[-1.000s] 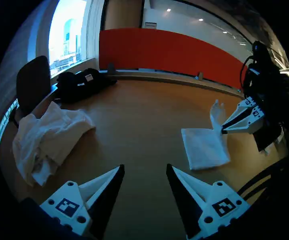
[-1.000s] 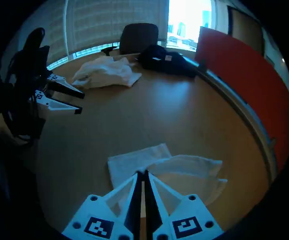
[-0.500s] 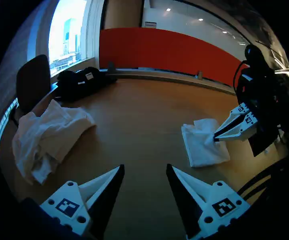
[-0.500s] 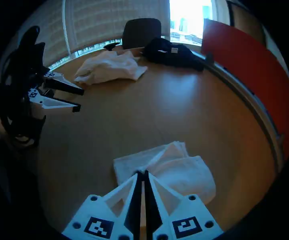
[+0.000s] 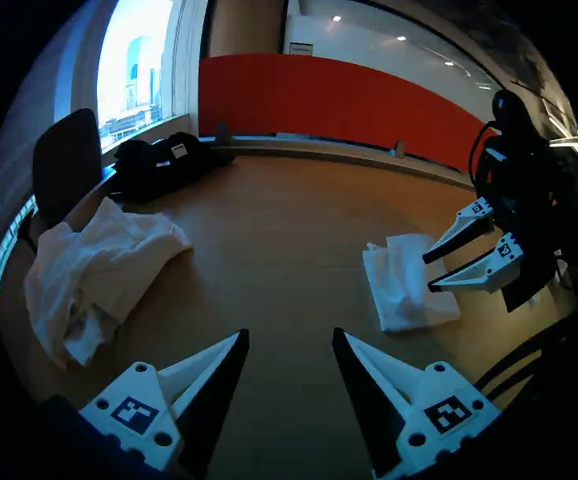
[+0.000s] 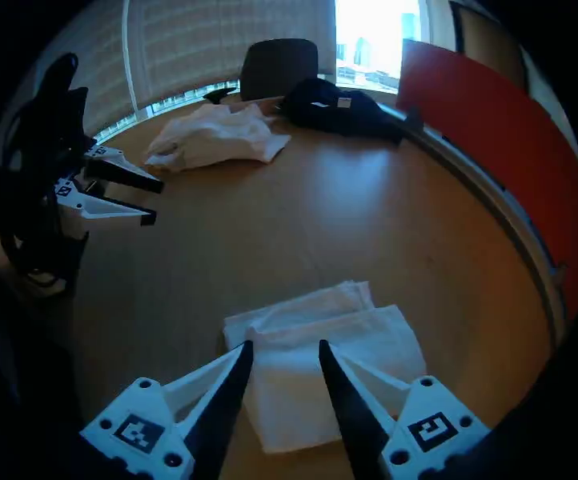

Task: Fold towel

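- Towel (image 6: 333, 364): white, folded into a flat rectangle, on the counter (image 6: 305, 232) near its front edge. Its long axis seems to run across the right tool's fingers. Near edge partly hidden behind those fingers.
- Right tool (image 6: 284, 346): jaws parted over the towel, gripping nothing.
- Left tool (image 5: 289, 331): jaws parted above bare counter, holding nothing.
- Person holding each tool: dark silhouette, hard to make out.
- Cloth heap (image 5: 97, 272): white, crumpled, at the counter's far side.
- Black bag (image 5: 161, 164): at the counter's window end; white tag unreadable.
- Tool markers: black-and-white squares, no legible writing.
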Available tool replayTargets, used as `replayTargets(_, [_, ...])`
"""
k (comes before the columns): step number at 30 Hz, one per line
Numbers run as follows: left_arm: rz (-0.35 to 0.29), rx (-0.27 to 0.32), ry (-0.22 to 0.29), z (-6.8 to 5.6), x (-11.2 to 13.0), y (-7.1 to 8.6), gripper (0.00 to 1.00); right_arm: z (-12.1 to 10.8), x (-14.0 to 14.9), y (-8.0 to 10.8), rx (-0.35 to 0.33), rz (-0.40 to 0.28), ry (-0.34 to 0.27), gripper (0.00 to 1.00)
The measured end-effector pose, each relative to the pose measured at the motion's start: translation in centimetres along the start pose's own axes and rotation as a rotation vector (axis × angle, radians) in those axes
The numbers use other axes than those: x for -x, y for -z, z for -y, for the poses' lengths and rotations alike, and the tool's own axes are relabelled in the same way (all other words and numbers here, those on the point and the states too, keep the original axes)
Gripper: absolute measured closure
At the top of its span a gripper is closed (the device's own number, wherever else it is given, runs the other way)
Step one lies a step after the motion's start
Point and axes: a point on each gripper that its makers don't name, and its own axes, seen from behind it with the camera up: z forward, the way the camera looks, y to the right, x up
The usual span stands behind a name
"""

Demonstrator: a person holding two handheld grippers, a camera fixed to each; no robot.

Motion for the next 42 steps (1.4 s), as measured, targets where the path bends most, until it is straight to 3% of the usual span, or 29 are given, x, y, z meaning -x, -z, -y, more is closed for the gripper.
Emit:
replayTargets(6, [-0.001,-0.001,-0.003,-0.1,-0.1,0.0,0.24,0.0,0.4,0.5,-0.004,-0.007,-0.026,0.2])
replayTargets(30, [-0.002,-0.003,-0.016,-0.2,-0.4,0.2,0.23,0.1,6.0,3.7,0.047,0.02,-0.095,0.19])
replayTargets(42, [0.001,-0.005,-0.018,-0.3,-0.3,0.2,0.23,0.8,8.8,3.2,0.079,0.053,-0.129,0.19])
